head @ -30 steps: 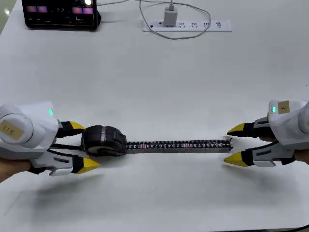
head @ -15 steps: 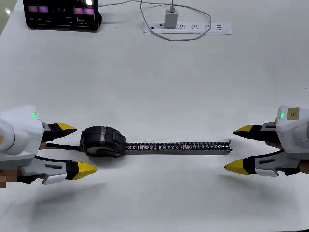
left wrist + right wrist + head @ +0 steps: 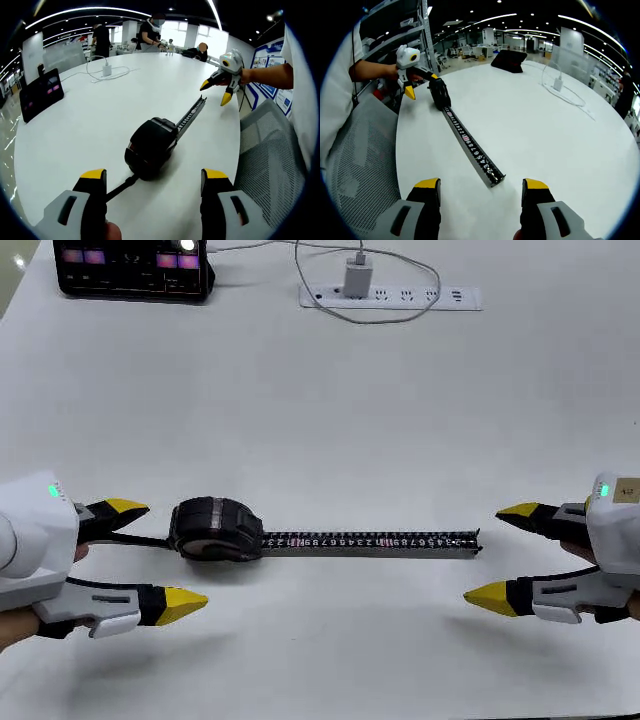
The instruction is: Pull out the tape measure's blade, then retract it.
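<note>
Since a second ago you've drawn both grippers back: your left gripper (image 3: 162,554), which then had its jaws around the tape measure case (image 3: 215,530), now hangs just off it at 9 o'clock, jaws spread and empty. Your right gripper (image 3: 495,552) is spread too, clear of the blade's tip at 3 o'clock. The blade (image 3: 370,542) lies flat on the white table (image 3: 330,400) and hasn't sprung back, so I'd judge the pull done and the retract still ahead. The case's lock is too dark to make out, and its strap (image 3: 150,539) disappears behind your left jaw.
</note>
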